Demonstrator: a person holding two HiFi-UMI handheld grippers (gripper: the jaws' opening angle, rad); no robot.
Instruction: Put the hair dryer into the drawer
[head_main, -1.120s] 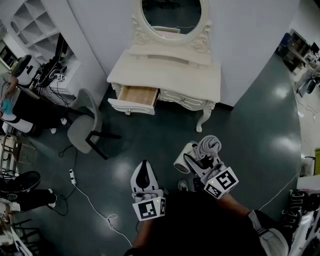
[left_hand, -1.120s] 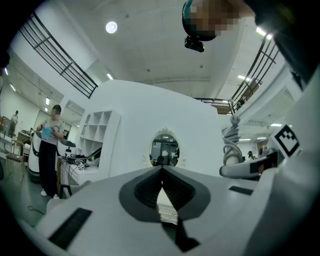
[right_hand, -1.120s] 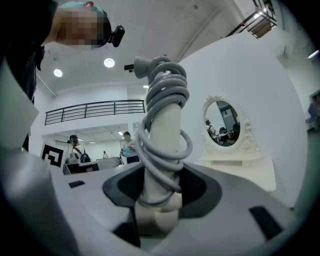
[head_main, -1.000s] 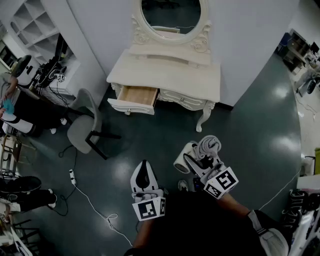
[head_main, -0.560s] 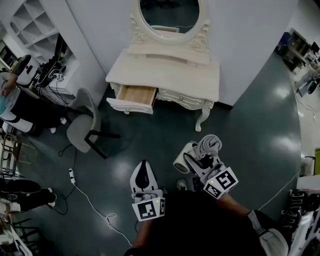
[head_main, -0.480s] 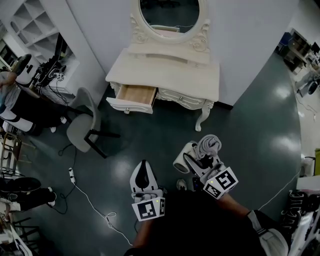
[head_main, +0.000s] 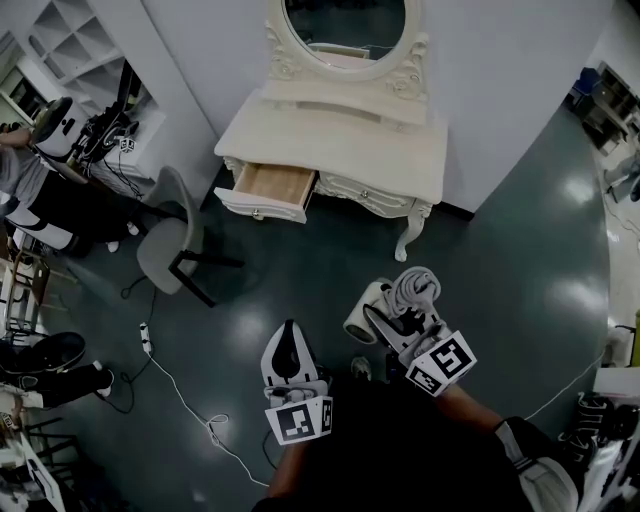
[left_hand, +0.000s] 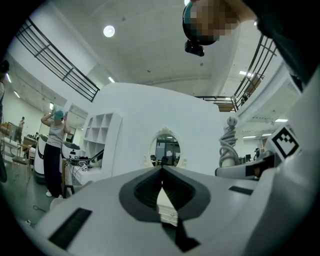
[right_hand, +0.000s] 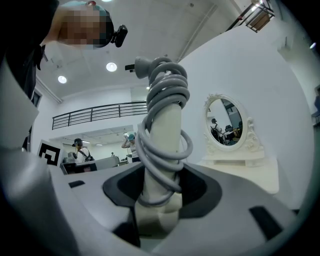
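Observation:
A white hair dryer (head_main: 366, 312) with its grey cord (head_main: 416, 289) wound round the handle is held in my right gripper (head_main: 393, 320), low and right of centre in the head view. In the right gripper view the jaws clamp the wrapped handle (right_hand: 162, 145), which stands upright. My left gripper (head_main: 287, 340) is beside it to the left, shut, with nothing between its fingers (left_hand: 150, 187). The open wooden drawer (head_main: 272, 187) sticks out of the left side of the cream dressing table (head_main: 340, 140), well ahead of both grippers.
An oval mirror (head_main: 345, 25) stands on the dressing table. A grey chair (head_main: 170, 240) stands left of the drawer. A power strip and white cable (head_main: 175, 385) lie on the dark floor at the left. People stand by desks at the far left (head_main: 40, 190).
Both grippers, the right one with the hair dryer in it, have drifted a little toward the dressing table. Neither grip has changed.

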